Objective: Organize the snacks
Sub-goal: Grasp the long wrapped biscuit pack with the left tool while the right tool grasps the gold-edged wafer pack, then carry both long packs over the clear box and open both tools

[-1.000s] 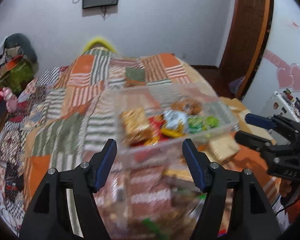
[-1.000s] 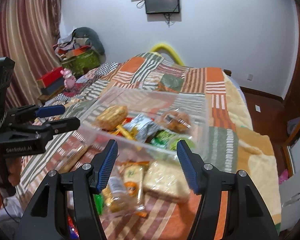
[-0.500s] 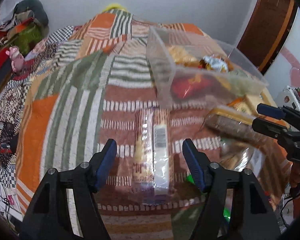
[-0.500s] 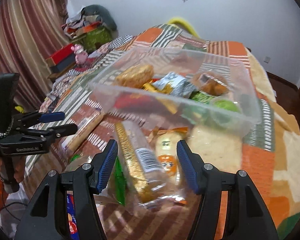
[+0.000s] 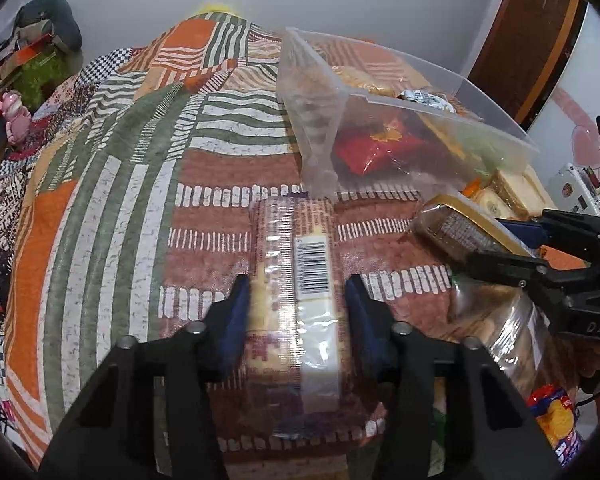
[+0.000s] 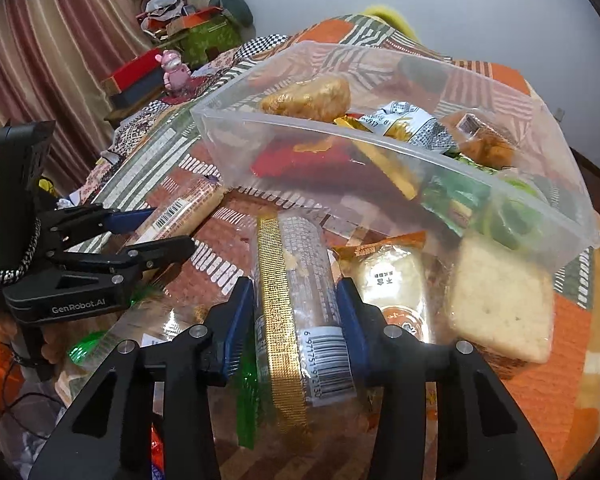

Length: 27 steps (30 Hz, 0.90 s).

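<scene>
A clear plastic bin (image 5: 320,128) (image 6: 284,168) holding several snack packs sits on the patchwork bed cover. My left gripper (image 5: 296,304) has its pads against both sides of a long clear-wrapped biscuit pack with a barcode (image 5: 300,280), which lies on the cover just in front of the bin. My right gripper (image 6: 296,304) has its pads against a gold-edged clear pack with a barcode (image 6: 296,280), lying among other packs. Each gripper also shows in the other's view, the right gripper (image 5: 512,244) and the left gripper (image 6: 156,232).
Loose snacks lie in front of the bin: a white bread pack (image 6: 500,304), an orange-topped bun pack (image 6: 392,280), green wrappers (image 6: 88,348). A pink toy (image 6: 174,68) and red box (image 6: 136,72) stand beyond the bed's left edge. A door (image 5: 540,32) is at right.
Both grippers have dropped and moved forward onto their packs. Their jaws have narrowed from wide open to closing against the packs' sides.
</scene>
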Each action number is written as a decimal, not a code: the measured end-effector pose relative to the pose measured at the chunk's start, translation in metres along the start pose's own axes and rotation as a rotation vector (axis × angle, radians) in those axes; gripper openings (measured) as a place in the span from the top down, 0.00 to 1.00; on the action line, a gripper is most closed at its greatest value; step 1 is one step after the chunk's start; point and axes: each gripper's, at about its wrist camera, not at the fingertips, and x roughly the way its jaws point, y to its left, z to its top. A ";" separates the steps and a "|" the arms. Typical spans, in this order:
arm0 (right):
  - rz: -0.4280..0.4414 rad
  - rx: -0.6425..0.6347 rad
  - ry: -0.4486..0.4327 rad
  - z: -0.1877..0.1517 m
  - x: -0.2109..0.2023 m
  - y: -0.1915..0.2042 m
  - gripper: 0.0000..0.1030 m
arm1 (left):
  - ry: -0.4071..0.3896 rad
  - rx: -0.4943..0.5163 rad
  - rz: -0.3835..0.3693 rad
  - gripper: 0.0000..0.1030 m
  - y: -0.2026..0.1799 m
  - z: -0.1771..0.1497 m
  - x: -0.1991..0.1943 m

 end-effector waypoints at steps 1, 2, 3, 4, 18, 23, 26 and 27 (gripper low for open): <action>-0.001 -0.002 -0.001 0.000 0.000 0.001 0.63 | -0.002 0.001 0.001 0.56 0.000 0.001 0.000; -0.004 -0.006 -0.002 0.000 0.000 0.001 0.63 | -0.003 0.002 0.001 0.56 0.000 0.001 0.000; -0.009 -0.006 -0.006 -0.001 0.000 0.002 0.64 | -0.003 0.002 0.003 0.56 0.000 0.000 -0.001; -0.011 -0.005 -0.008 -0.001 -0.001 0.002 0.65 | -0.003 0.002 0.005 0.56 -0.001 0.001 -0.001; -0.046 0.043 -0.114 -0.002 -0.046 -0.004 0.67 | -0.091 0.011 0.028 0.56 -0.012 0.004 -0.054; -0.073 0.065 -0.182 0.005 -0.073 -0.016 0.67 | -0.146 0.018 0.030 0.56 -0.020 0.019 -0.075; -0.092 0.077 -0.218 0.012 -0.085 -0.022 0.67 | -0.184 0.022 0.023 0.56 -0.028 0.032 -0.084; -0.100 0.083 -0.233 0.015 -0.090 -0.025 0.67 | -0.198 0.024 0.018 0.56 -0.031 0.037 -0.087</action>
